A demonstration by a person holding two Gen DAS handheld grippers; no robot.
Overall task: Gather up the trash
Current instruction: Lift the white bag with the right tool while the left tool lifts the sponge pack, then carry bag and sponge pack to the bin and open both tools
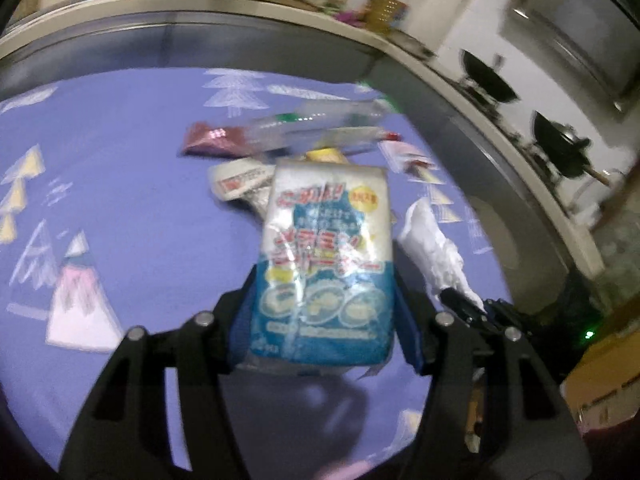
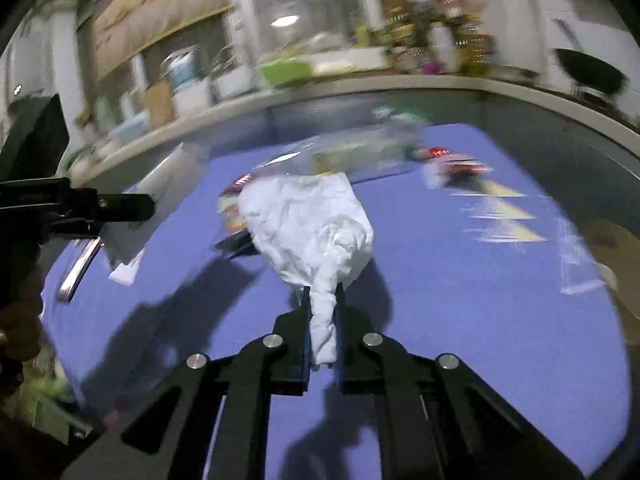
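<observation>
My left gripper (image 1: 324,280) is shut on a blue-and-white printed packet (image 1: 324,248), its blue pads pressing both sides and holding the packet above the purple tablecloth (image 1: 140,208). My right gripper (image 2: 323,296) is shut on the twisted tail of a crumpled white tissue (image 2: 312,228). In the left wrist view the same tissue (image 1: 432,248) hangs just right of the packet. Behind lies a blurred trash pile: a maroon wrapper (image 1: 212,140), a clear plastic bottle (image 1: 320,124) and a white wrapper (image 1: 240,180). The left gripper's fingers (image 2: 120,204) show at the left edge of the right wrist view.
A grey counter edge (image 1: 280,20) with cluttered shelves curves behind the table. Two black pans (image 1: 488,76) sit at the right. A cardboard box (image 1: 608,368) stands at the lower right. A shiny metal strip (image 2: 80,268) and a red wrapper (image 2: 456,164) lie on the cloth.
</observation>
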